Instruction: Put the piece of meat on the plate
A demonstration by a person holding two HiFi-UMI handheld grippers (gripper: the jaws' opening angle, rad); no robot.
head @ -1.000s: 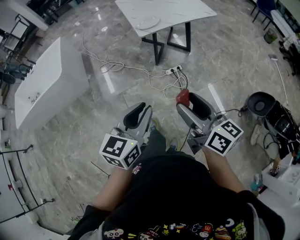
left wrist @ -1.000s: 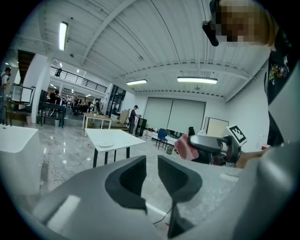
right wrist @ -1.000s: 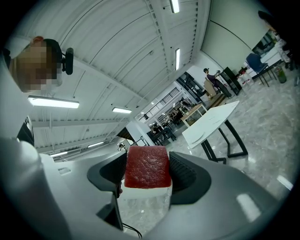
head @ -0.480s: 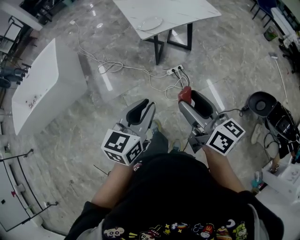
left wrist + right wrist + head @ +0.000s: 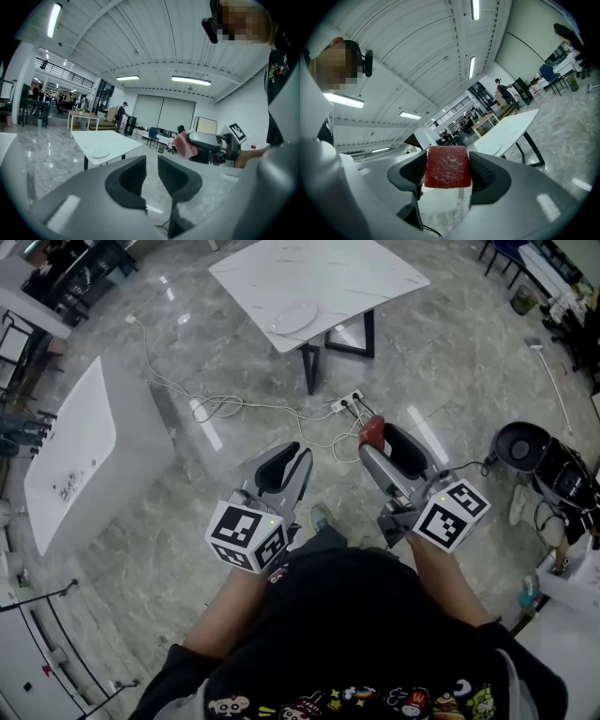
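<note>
Right tongs [image 5: 373,439] pinch meat [image 5: 447,167]; left tongs [image 5: 151,171] slightly spread, empty. Meat could slip before reaching plate [image 5: 293,317] at table's [image 5: 361,273] near edge.

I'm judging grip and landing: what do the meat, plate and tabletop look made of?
Meat: red, matte, pebbled, square-cut; likely a foam or rubber replica. Plate: pale, glossy; perhaps ceramic or glass. Tabletop: white with grey veins, marble-look.
</note>
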